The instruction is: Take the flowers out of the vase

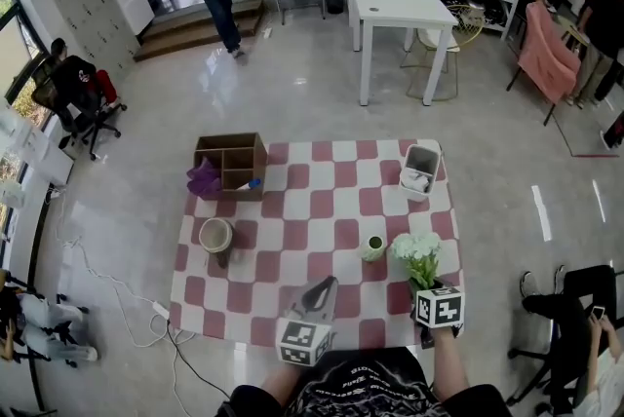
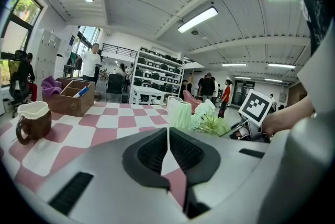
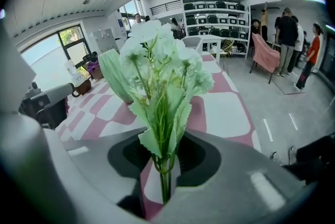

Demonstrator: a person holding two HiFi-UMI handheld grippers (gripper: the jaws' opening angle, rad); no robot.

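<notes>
The left gripper (image 2: 168,140), jaws pressed together on nothing, hovers over the pink-and-white checked mat (image 1: 292,240). To its right the small pale-green ribbed vase (image 1: 373,247) stands upright. The white artificial flowers (image 3: 162,60) are out, just beside it, with their thin stems pinched in the right gripper (image 3: 165,178). A slackened grip could drop them, or swinging blooms could topple the vase.

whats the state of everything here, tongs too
vase, upright, empty
flowers, out of the vase, stems gripped
right tongs, shut on flowers
left tongs, shut, empty
mug, upright
</notes>
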